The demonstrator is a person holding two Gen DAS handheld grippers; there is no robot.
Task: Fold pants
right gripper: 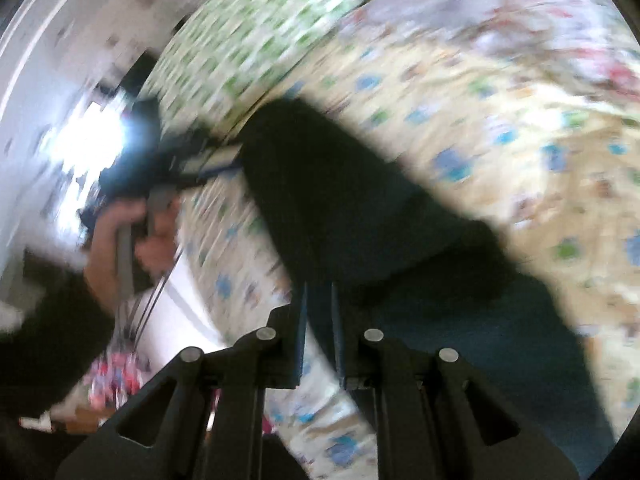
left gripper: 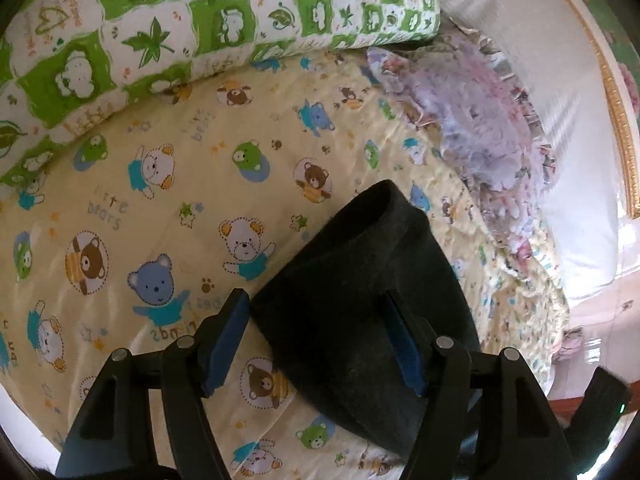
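In the left wrist view, the left gripper (left gripper: 316, 340) has its jaws spread wide, and the dark pants (left gripper: 360, 288) lie on the bear-print bedsheet (left gripper: 160, 208), running from about 12 o'clock of the fingers down toward 5 o'clock; the cloth sits in the gap and overlaps the right-hand finger, but nothing is pinched. A green patterned quilt (left gripper: 160, 32) lies at 11 o'clock and a purple ruffled pillow (left gripper: 480, 120) at 2 o'clock. The right wrist view is heavily blurred: the right gripper (right gripper: 320, 340) has its jaws nearly together with dark cloth between them, so it appears to be gripping the pants (right gripper: 340, 200), which stretch away toward 11 o'clock, where the other gripper (right gripper: 200, 168) and the person's hand (right gripper: 132, 232) show. To fold well, the left gripper should likely close on the free end squarely, then both ends move together with the cloth kept taut, so the layers land edge to edge without bunching.
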